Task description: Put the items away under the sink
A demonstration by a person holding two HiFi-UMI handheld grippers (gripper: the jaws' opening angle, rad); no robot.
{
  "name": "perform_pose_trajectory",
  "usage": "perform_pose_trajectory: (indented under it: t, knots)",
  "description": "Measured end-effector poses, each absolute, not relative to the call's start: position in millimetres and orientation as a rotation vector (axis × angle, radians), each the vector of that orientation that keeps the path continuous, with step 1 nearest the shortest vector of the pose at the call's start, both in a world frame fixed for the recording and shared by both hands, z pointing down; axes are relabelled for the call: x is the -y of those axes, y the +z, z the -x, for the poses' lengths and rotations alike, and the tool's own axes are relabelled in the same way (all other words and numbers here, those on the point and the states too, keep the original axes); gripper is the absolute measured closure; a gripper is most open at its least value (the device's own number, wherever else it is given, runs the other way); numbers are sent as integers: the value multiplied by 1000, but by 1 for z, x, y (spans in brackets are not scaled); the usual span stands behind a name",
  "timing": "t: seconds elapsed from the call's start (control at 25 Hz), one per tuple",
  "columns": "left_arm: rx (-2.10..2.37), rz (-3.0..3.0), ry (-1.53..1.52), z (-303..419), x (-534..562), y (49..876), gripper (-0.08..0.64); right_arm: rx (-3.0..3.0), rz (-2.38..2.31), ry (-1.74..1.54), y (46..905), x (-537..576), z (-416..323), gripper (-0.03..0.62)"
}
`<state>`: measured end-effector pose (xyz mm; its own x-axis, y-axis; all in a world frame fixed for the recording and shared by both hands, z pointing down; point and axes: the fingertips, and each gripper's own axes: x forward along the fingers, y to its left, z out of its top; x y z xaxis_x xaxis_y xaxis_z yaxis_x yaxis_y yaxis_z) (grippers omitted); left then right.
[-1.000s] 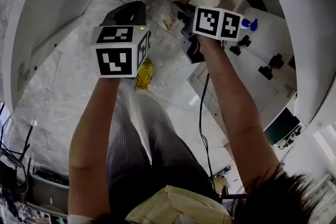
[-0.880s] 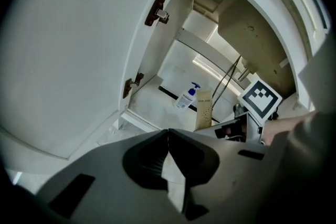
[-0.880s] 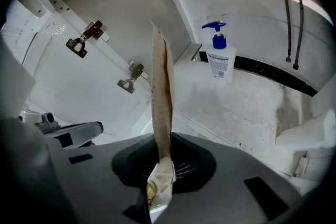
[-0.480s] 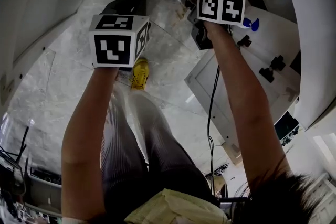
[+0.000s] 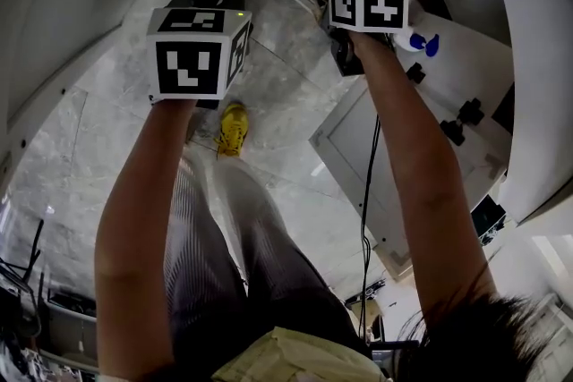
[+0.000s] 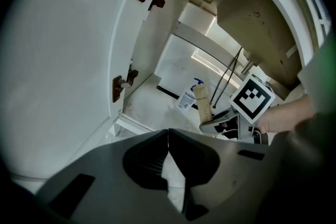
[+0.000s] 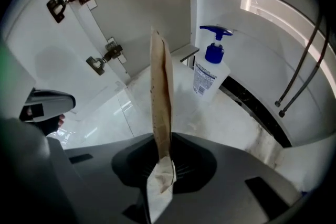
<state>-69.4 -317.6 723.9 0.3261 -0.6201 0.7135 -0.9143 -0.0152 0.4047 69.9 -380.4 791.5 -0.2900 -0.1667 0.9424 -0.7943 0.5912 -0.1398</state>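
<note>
**Under-Sink Cabinet: Gripper and Item Status**

Pale marble floor tiles (image 5: 107, 139) lie in front of an open white under-sink cabinet. Its left door (image 6: 68, 60) stands swung out, and two dark hinges (image 7: 71, 0) are visible on its inner face. The person stands facing the opening, with one yellow shoe (image 5: 231, 128) on the tiles.

**Cabinet interior**
- The cabinet floor (image 7: 241, 113) is white, with some staining.
- One clear pump bottle (image 7: 210, 73) with a blue dispenser head stands upright on it, toward the back.
- Two grey supply hoses (image 7: 307, 55) hang down at the right side.
- The sink's underside (image 6: 257, 23) occupies the upper part of the opening.

**Right gripper** (image 7: 163, 136)
- It points steeply down toward the cabinet floor.
- Its jaws pinch the crumpled lower end of a flat tan paper packet (image 7: 160, 86).
- The packet stands upright between the jaws, seen edge-on, with its free end reaching into the opening.
- The packet is to the left of the pump bottle, near it but apart from it.

**Left gripper** (image 6: 168, 134)
- It is held outside the cabinet, beside the left door.
- Its jaws are pressed together at the tips, with nothing between them.
</note>
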Motion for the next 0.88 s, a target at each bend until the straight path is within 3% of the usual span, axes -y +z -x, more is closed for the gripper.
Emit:
perform_pose_trajectory:
  t: [0.12, 0.16, 0.24, 0.48, 0.56, 0.68, 0.88]
  knots:
    - [1395, -1725, 417, 73, 319, 722, 522, 1806, -838, 680, 787, 391, -70, 526]
    - [1400, -1724, 414, 75, 318, 722, 522, 1823, -864, 646, 785, 395, -69, 503]
    - [1405, -1722, 411, 76, 317, 722, 522, 1862, -915, 588, 778, 404, -67, 394]
    - [1396, -1713, 400, 75, 308, 721, 522, 1904, -972, 591, 766, 399, -62, 382]
    - [1392, -1706, 394, 74, 304, 721, 522, 1911, -986, 627, 762, 394, -63, 405]
    - [1382, -1699, 382, 73, 298, 717, 522, 1916, -1035, 666, 754, 388, -66, 512]
    - [1378, -1713, 389, 75, 286, 701, 522, 1940, -1065, 734, 737, 370, -61, 546]
